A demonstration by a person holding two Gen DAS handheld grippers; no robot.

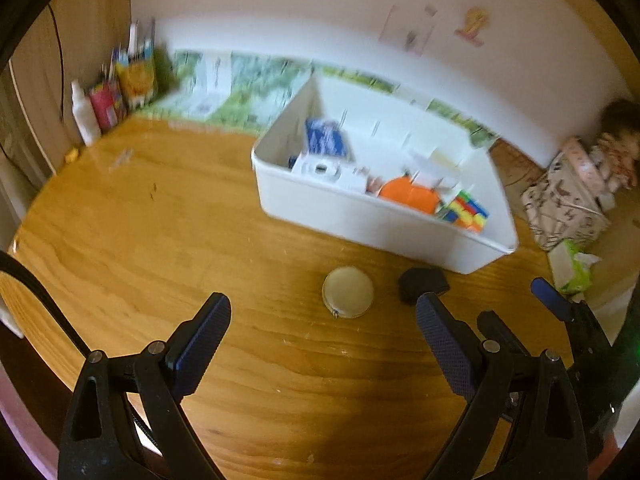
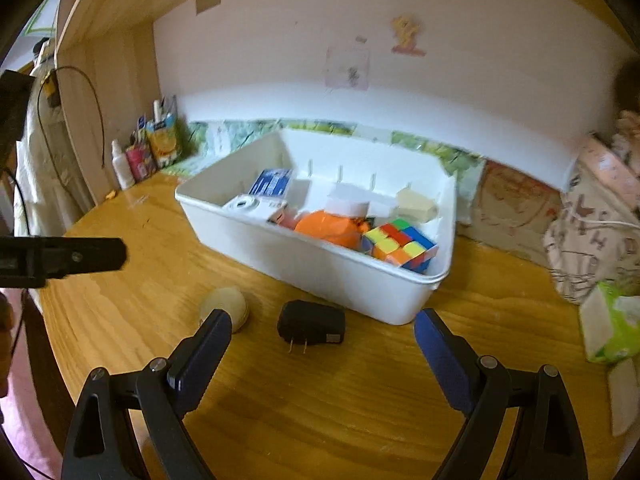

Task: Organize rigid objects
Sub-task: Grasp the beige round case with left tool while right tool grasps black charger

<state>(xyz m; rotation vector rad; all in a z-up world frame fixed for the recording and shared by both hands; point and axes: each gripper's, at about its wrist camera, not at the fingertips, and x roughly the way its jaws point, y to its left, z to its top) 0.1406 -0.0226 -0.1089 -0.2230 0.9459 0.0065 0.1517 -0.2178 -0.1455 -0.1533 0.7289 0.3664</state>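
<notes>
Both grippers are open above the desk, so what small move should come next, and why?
Probably lower the right gripper onto the black plug adapter. It lies loose on the wooden desk between the open fingers, just in front of the white plastic bin. The round cream case sits nearer the left gripper.

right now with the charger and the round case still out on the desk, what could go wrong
1. The black plug adapter lies flat and close to the white bin, so the open right gripper may bump the wall or slip off its low body.
2. The round cream case looks smooth and domed; the open left gripper could squeeze it out sideways.
3. The bin already holds a Rubik's cube and an orange object, so a drop may land on them.
</notes>
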